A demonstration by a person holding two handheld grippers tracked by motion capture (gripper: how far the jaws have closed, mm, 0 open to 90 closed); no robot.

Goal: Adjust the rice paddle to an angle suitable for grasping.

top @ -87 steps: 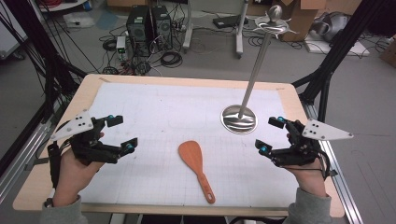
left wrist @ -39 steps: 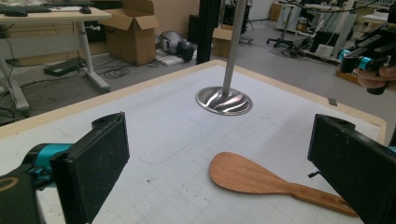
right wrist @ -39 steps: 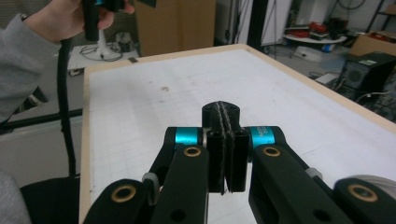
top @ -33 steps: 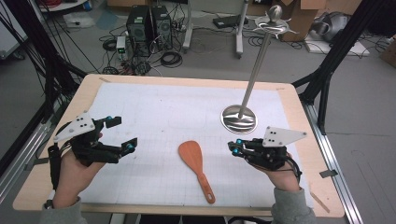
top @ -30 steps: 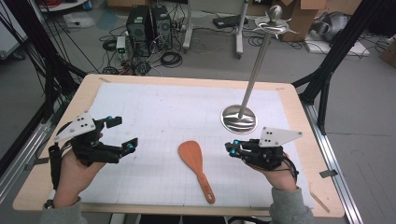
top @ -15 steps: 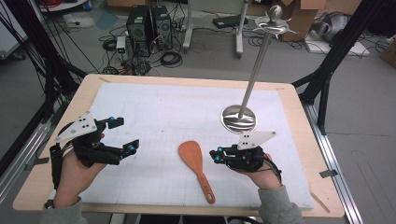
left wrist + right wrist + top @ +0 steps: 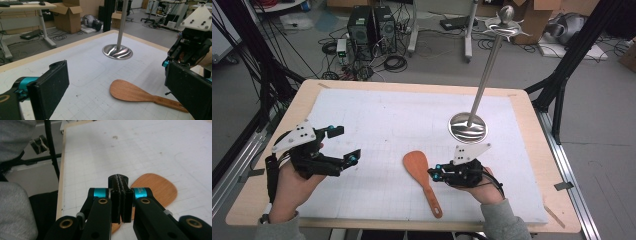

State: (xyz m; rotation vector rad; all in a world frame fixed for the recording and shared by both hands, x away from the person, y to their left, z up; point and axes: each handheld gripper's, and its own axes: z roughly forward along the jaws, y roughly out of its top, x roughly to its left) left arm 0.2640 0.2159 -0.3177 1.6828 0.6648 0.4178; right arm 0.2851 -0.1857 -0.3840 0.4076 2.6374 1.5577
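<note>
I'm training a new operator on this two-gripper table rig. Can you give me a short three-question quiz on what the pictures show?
1. True or false: the right gripper has its jaws wide apart.
2. Which thing lies nearest the right gripper: A) the wooden spatula, B) the metal stand, C) the left gripper?
3. Fill in: the left gripper's jaws stand ____, with nothing between them.

Key
1. False. In the right gripper view the pads meet, above the spatula's neck.
2. A. The spatula lies flat on the white mat, just beside the jaws.
3. Open.
</note>
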